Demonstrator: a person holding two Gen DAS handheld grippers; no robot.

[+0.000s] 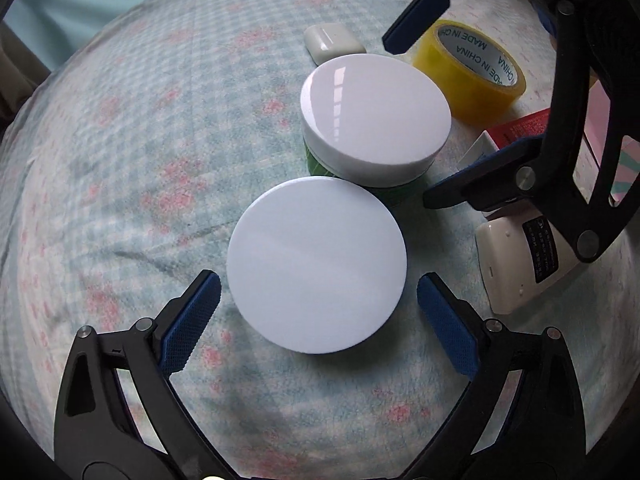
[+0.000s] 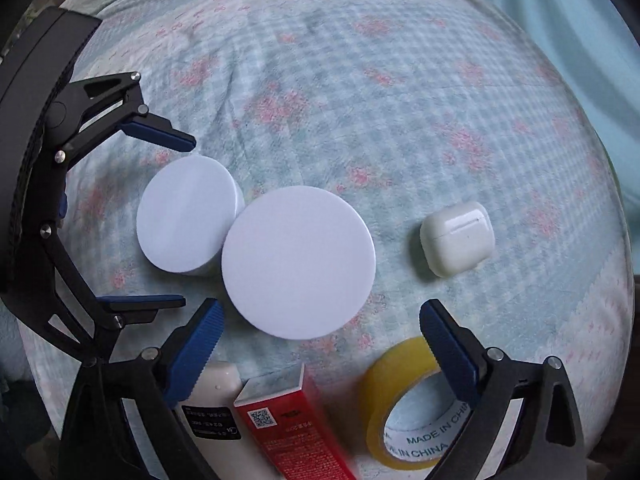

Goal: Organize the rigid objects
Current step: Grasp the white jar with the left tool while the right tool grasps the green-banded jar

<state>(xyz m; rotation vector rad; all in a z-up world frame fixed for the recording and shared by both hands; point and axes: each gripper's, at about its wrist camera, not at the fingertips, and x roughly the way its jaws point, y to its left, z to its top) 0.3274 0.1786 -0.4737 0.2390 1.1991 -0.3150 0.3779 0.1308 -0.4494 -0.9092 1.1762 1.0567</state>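
Note:
Two round white-lidded jars stand touching on a checked blanket. The smaller jar sits between the open fingers of my left gripper, which is empty. The larger jar, with a green body, stands beyond it. My right gripper is open and empty, just short of the larger jar. A yellow tape roll, a white earbud case, a red box and a cream device lie around.
The soft checked blanket with pink flowers covers the whole surface. A pink-white box lies behind the right gripper's frame. Light blue cloth hangs at the far edge.

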